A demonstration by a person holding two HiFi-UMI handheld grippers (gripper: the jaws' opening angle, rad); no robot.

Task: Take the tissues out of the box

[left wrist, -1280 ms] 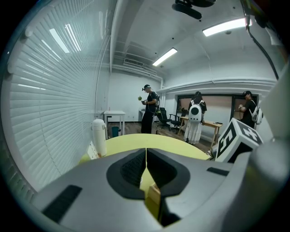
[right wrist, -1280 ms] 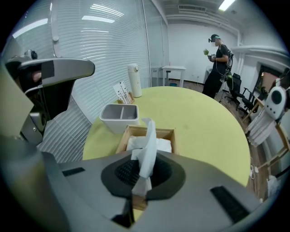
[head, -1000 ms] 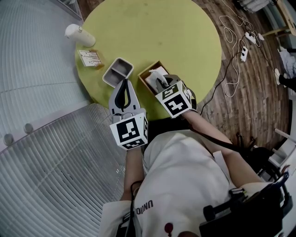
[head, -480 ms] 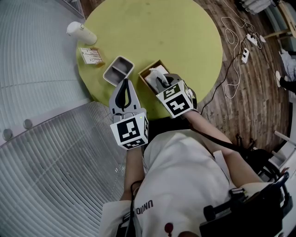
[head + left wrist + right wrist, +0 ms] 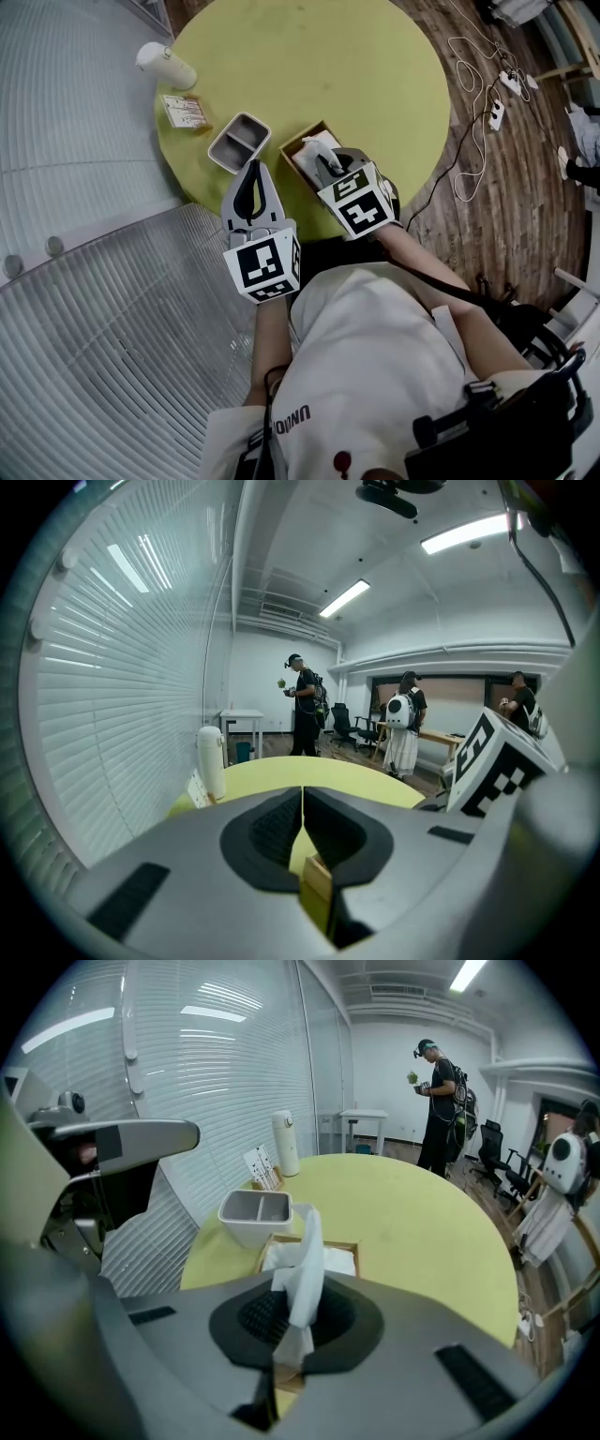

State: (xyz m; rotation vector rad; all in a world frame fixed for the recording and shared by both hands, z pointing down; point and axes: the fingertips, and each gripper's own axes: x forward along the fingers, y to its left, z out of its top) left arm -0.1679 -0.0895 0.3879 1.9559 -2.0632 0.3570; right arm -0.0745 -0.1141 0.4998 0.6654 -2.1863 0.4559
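Hardly anything has shifted over the last second: my right claw (image 5: 325, 165) stays clamped on the tissue (image 5: 306, 1260), pinching the sheet that stands up out of the wooden box (image 5: 292, 148) near my edge of the round surface (image 5: 375, 75), so that a steady lift should draw it free. My left claw (image 5: 251, 185) stays pressed together with nothing in it, parked just beside the box and near the grey tray (image 5: 239, 142). It is probably there to steady the box, though whether it touches the wood I can't quite tell.
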